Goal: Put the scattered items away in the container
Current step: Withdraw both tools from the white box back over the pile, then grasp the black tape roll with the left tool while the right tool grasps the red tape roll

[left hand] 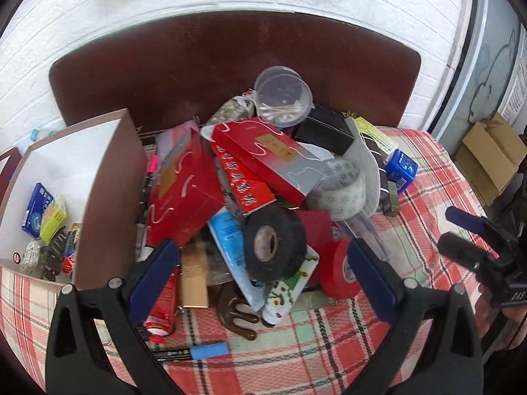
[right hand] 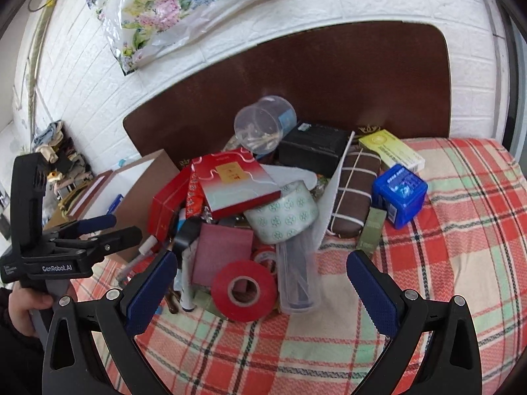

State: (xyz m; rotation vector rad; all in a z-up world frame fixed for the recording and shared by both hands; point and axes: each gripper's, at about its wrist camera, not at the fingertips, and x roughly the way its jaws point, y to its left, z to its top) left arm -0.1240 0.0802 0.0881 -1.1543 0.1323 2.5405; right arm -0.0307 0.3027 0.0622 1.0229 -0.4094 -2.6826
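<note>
- sitting left of the heap on the plaid cloth, the brown-sided container shows a white inside.
- left gripper and right gripper both gape, empty.
- only the left view shows small packets inside it.

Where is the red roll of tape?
The red tape lies at the near edge of the pile on the checked cloth, just left of a clear tube; in the left wrist view it sits right of the black tape.
</note>
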